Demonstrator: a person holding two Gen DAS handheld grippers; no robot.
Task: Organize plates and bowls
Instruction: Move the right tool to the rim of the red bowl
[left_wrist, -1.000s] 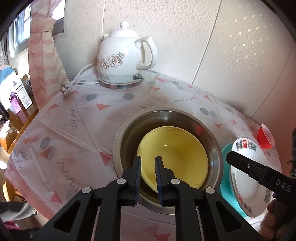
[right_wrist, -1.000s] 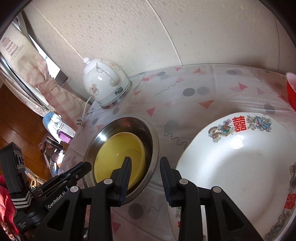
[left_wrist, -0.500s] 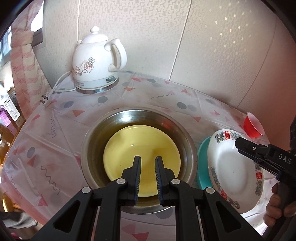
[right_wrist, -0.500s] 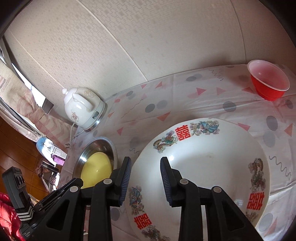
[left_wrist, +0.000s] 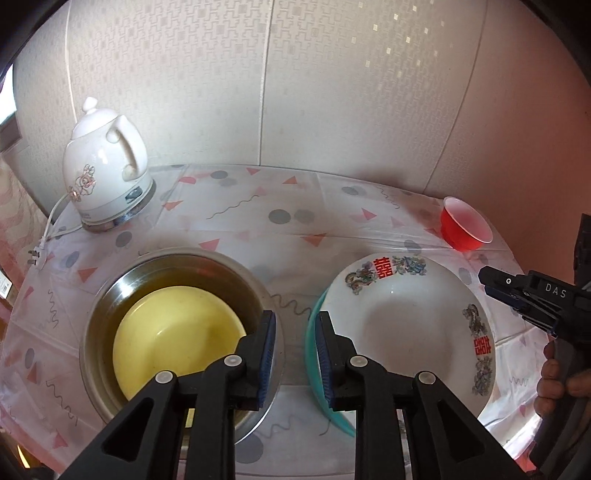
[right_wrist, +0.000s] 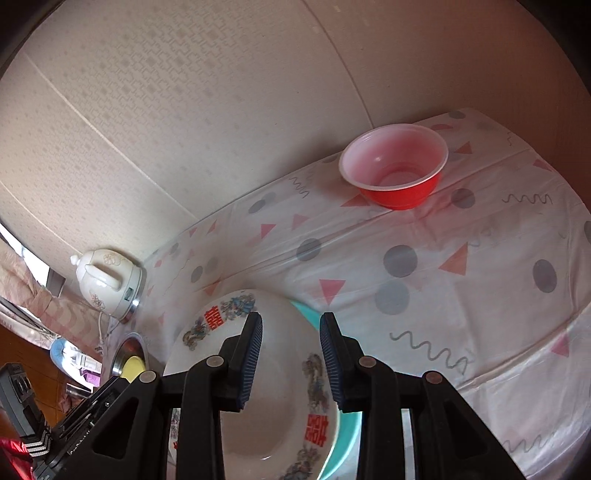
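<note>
**Both grippers swing right, away from the steel basin**

Since half a second ago the left gripper (left_wrist: 293, 354) has shifted right: its tips, then over the yellow dish, now hang above the gap between the two stacks. Likewise the right gripper (right_wrist: 291, 360) has turned right, so the small red plastic bowl with a white rim (right_wrist: 394, 170) looms larger at the far side of the table.

Nothing is held by either tool. Left jaws stand a modest gap apart, empty. Right jaws are parted somewhat wider, poised over the right rim of the white ceramic plate with red characters and dragon motifs (right_wrist: 280, 417), not gripping it.

That decorated plate (left_wrist: 410, 328) rests in a teal plastic dish (left_wrist: 314, 347), whose edge peeks out on its left and near sides. Just left of it sits the round stainless steel basin (left_wrist: 107, 302), with the pale yellow shallow bowl (left_wrist: 173, 339) inside. At the far left a white ceramic electric kettle with a floral print (left_wrist: 105, 170) stands near the wall on the clear patterned plastic tablecloth (left_wrist: 280, 236)
</note>
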